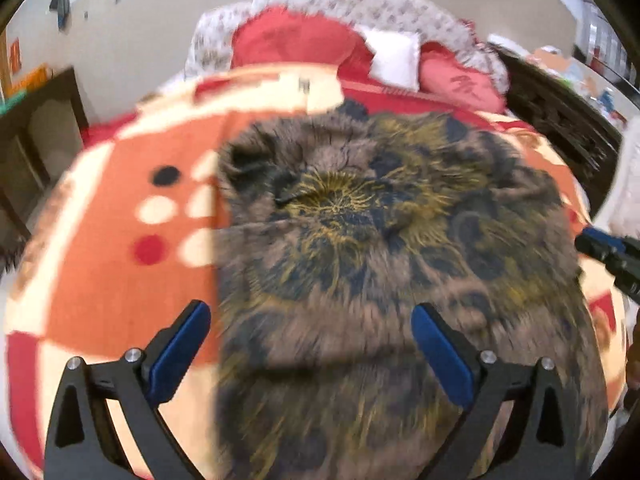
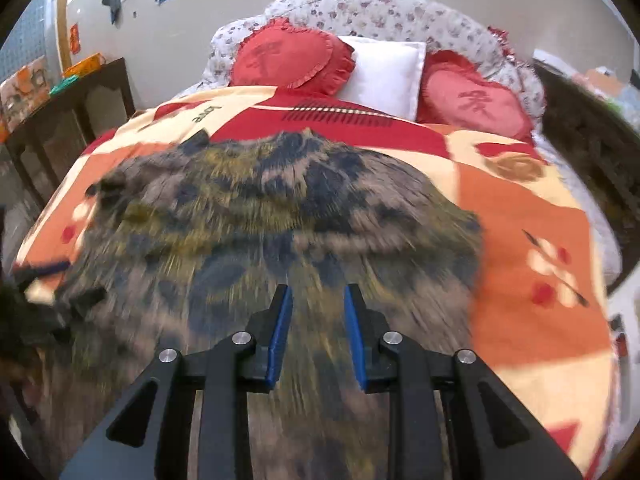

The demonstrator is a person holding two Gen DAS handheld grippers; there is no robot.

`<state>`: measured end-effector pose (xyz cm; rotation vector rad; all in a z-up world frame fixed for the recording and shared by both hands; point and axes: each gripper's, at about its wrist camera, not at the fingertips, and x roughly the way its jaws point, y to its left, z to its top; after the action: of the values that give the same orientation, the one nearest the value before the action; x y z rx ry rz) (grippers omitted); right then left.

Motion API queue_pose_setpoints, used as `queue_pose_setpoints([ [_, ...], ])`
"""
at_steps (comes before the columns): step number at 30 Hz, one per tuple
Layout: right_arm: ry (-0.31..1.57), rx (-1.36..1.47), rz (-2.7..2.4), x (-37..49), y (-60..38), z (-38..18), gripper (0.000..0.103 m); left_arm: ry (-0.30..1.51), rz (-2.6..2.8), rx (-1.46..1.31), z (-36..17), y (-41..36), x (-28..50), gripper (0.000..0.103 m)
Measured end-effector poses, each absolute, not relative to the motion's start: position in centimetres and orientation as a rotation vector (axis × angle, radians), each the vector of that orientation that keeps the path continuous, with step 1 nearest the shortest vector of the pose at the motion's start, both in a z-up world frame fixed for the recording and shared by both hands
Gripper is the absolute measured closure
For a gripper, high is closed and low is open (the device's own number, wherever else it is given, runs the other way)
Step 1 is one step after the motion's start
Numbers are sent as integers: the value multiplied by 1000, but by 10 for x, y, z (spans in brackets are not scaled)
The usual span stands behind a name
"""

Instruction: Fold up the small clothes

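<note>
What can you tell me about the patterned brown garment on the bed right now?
The garment is thin, soft-looking cloth, brown-grey with dark blue patches and fine yellow swirling lines. It lies spread flat on the orange, red and cream blanket, with some wrinkles near its middle and a straight left edge. Its far edge ends short of the pillows. Both views are motion-blurred, so seams and sleeves cannot be made out. The left gripper and right gripper hang open above it, neither pinching the cloth.
</note>
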<state>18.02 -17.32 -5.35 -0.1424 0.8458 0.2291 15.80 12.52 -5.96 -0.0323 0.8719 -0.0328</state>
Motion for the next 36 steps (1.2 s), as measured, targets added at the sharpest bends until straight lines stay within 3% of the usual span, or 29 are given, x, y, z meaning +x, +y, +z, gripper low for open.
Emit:
queue_pose_setpoints([
  [7,903,-141,286,84,-196,-94,71,920,-28,-94,-74,173,73,1],
  [13,888,-123,261,76,-199,-133,68,1041,-128,-146,-113,168,19,1],
  [27,823,-140,275,60,-203,-138,68,1041,-241,-267,-91,175,-113,1],
  [30,819,-147,274,60,-203,-137,68,1051,-267,-368,-98,175,-126,8],
  [32,819,-151,272,59,-202,-137,68,1010,-248,-366,-94,175,-129,20],
  [36,816,-164,270,58,-201,-137,68,885,-245,-413,-75,183,-127,19],
])
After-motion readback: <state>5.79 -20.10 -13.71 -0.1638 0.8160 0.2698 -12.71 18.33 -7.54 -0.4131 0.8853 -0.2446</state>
